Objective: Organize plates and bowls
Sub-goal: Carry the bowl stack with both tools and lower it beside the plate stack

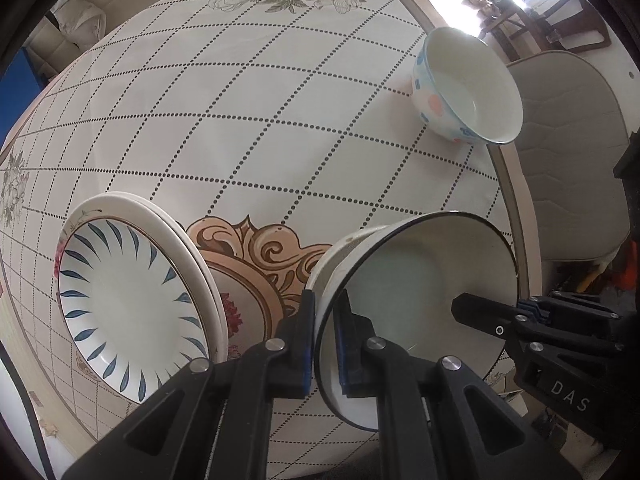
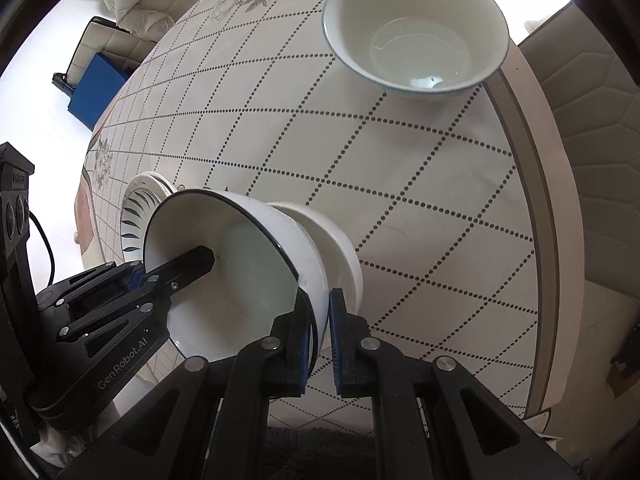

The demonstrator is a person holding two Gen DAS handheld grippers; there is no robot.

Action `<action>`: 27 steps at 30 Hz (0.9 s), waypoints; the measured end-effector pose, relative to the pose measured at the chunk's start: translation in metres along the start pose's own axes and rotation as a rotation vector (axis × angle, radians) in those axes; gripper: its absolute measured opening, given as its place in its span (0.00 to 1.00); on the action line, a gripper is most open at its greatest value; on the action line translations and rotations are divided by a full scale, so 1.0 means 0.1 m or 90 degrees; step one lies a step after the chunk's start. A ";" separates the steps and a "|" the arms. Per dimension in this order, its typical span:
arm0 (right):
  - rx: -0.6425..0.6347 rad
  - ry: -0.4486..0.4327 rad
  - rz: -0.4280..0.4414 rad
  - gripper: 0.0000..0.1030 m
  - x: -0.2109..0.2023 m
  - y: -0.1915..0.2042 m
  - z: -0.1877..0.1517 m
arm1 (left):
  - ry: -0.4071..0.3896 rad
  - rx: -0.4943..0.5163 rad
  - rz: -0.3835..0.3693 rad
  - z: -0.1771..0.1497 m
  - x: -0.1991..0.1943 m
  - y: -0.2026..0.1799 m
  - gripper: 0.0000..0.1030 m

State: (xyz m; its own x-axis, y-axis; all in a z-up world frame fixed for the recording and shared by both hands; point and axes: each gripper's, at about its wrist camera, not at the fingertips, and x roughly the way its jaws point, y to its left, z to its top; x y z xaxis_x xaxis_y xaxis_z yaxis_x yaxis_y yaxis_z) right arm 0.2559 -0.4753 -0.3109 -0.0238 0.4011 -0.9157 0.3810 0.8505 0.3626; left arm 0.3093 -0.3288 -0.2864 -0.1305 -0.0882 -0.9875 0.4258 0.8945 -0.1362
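Fingers [image 1: 308, 336] of both grippers pinched opposite rims of white black-rimmed ceramic bowls [image 1: 416, 280], nested; leaf-patterned plates [image 1: 124, 300] stacked; floral bowl [image 1: 468, 88] remained loose on desk [image 1: 280, 120].

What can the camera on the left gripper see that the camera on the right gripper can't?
Only the left wrist view shows the pink and blue spots on the far bowl and the brown scroll print on the tablecloth. Only the right wrist view shows the blue box on the floor. Both show the black-rimmed bowl pinched by the left gripper and right gripper, nested in a second white bowl, plus the blue-leaf plate.
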 end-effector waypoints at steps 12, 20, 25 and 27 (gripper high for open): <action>0.006 0.031 -0.024 0.10 0.31 -0.03 0.00 | 0.011 0.006 0.028 0.05 0.16 -0.09 0.07; 0.006 0.040 -0.031 0.10 0.35 0.03 0.03 | 0.023 0.006 0.043 0.09 0.23 -0.09 0.07; 0.011 0.039 -0.037 0.11 0.34 0.04 0.06 | 0.030 0.001 0.042 0.10 0.30 -0.08 0.07; 0.015 0.044 -0.035 0.13 0.34 0.04 0.07 | 0.031 0.000 0.041 0.10 0.31 -0.07 0.07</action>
State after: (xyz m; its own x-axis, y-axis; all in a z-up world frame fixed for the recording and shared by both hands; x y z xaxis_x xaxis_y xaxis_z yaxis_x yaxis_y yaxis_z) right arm 0.2636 -0.4606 -0.3415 -0.1081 0.3776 -0.9197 0.3987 0.8639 0.3078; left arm 0.3110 -0.3421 -0.3168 -0.1459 -0.0088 -0.9893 0.4352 0.8975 -0.0722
